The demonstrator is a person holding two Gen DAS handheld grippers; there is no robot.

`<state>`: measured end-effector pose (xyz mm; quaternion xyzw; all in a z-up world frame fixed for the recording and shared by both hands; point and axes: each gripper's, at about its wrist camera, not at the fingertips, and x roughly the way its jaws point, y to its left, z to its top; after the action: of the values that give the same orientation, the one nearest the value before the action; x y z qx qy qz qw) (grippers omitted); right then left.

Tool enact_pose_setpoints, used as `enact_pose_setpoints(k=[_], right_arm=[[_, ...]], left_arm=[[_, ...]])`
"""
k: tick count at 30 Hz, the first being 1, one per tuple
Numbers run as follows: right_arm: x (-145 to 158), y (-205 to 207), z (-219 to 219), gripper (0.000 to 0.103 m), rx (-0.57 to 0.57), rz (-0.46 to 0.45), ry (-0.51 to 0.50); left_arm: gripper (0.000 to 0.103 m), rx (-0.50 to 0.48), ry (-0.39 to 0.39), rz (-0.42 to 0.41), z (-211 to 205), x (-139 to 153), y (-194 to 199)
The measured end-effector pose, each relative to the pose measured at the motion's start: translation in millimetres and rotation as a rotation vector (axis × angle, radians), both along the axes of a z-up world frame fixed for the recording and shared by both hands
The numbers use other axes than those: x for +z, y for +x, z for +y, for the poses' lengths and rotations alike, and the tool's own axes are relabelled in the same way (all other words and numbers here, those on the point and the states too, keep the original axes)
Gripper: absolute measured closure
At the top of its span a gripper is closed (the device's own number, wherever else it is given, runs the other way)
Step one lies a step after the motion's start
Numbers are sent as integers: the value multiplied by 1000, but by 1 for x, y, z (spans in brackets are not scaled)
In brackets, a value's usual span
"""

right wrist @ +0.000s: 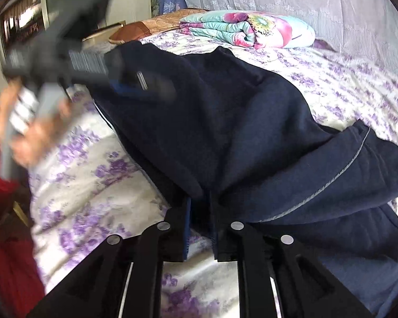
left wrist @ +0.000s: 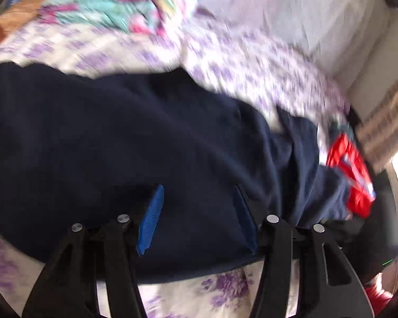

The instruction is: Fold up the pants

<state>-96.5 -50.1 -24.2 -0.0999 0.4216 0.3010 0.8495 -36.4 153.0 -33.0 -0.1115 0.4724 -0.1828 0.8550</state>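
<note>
A: Where are the navy pants (right wrist: 225, 122) right now?

B: On the bed, spread over the floral bedsheet (right wrist: 98, 190), white with purple flowers. They lie in a thick, doubled-over heap running from the near edge up towards the folded quilt (right wrist: 241, 27) at the far side. A pale piping line shows along one seam on the right.

A: And the right hand-held gripper (right wrist: 200, 228)?

B: Low at the near end of the cloth. Its jaws stand only a narrow way apart, with a fold of the navy fabric bunched between them. The pads look to be pinching that fold, though the cloth hides the exact contact.

A: The left hand-held gripper (left wrist: 196, 217)?

B: Its blue pads (left wrist: 151, 220) are spread clearly apart over the pants, with nothing clamped between them; the fabric lies beneath, not gripped. In the right wrist view it is a blur near the far left end of the pants, gripped by a hand (right wrist: 37, 129) with a red sleeve behind it.

A: So which step is this?

B: I'd judge a fold has been laid over and one side let go, while the right still pins its end. The heap is bulky, not flat, so the task looks around midway.

A: What does the next move call for?

B: Probably the left finding a fresh edge or corner to grasp, then both drawing the cloth taut so the layers line up. The risk is the loose top layer sliding and the seams ending up skewed.
</note>
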Motion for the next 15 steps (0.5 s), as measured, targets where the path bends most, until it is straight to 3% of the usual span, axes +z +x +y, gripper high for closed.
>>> enact_pose_setpoints(k=[2, 4, 6, 7, 11, 15], right_arm=[[21, 12, -24, 88, -65, 15, 97], [41, 40, -49, 81, -237, -10, 114], [50, 84, -75, 38, -478, -3, 61], [48, 107, -83, 32, -581, 26, 28], [26, 181, -93, 33, -733, 169, 1], [-9, 211, -92, 31, -799, 265, -71]], left_arm=[[45, -14, 147, -118, -22, -17, -11], [32, -47, 255, -201, -39, -20, -26], [23, -52, 255, -204, -41, -18, -23], [22, -57, 244, -195, -39, -18, -21], [19, -70, 220, -199, -37, -18, -20], [15, -86, 204, -201, -40, -19, -18]])
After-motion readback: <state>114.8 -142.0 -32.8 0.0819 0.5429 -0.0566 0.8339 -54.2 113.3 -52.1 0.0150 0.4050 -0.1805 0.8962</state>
